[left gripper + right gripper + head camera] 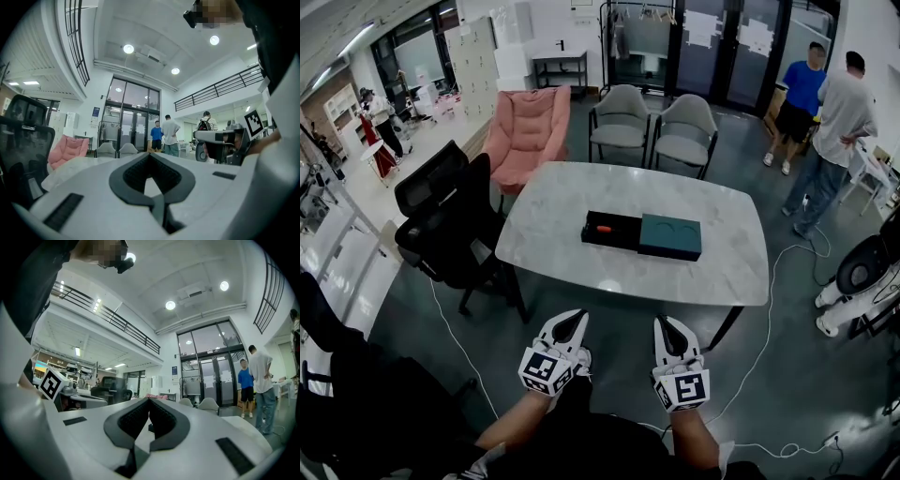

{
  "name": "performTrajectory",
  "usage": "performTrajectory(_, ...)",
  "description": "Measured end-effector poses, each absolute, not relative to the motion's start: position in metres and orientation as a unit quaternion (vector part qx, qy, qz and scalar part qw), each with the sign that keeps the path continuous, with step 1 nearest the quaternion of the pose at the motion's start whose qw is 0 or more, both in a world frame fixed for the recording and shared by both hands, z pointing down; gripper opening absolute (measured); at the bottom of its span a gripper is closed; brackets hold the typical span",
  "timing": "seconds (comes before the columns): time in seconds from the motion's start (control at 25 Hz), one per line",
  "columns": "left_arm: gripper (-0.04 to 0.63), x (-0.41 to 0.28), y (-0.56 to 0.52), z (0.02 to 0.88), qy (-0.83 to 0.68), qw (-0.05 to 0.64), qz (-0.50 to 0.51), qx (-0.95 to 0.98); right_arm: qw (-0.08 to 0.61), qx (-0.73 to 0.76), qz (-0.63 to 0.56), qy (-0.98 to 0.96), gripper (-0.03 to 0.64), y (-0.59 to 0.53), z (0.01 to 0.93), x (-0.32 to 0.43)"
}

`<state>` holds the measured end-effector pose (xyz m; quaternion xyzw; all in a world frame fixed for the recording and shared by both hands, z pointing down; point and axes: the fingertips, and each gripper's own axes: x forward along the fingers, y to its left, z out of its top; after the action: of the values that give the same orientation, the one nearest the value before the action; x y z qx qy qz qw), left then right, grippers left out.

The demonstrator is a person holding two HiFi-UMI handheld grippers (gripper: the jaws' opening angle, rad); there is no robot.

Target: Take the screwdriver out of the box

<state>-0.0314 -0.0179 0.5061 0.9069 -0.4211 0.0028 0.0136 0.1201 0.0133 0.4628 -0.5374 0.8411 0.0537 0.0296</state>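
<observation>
Left tongs (573, 322): closed, empty, short of white marble counter (572, 192).
Right tongs (667, 326): closed, empty.
Black rectangular box (617, 240): teal cover (669, 236) slid aside, baring orange-handled screwdriver (603, 228) for pickup.

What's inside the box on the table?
A screwdriver with an orange handle lies in the open black tray. The teal cover hides whatever lies farther in.

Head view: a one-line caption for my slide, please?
Left gripper and right gripper, shut, before a table; screwdriver lies in open box.
</observation>
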Motion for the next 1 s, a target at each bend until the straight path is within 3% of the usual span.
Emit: performTrajectory(1.0, 0.006, -0.082, -0.195, 0.508, -0.397, 0.026, 0.000, 0.917, 0.008, -0.539, 0.057, 0.840, 0.025, -0.160, 0.460, 0.059)
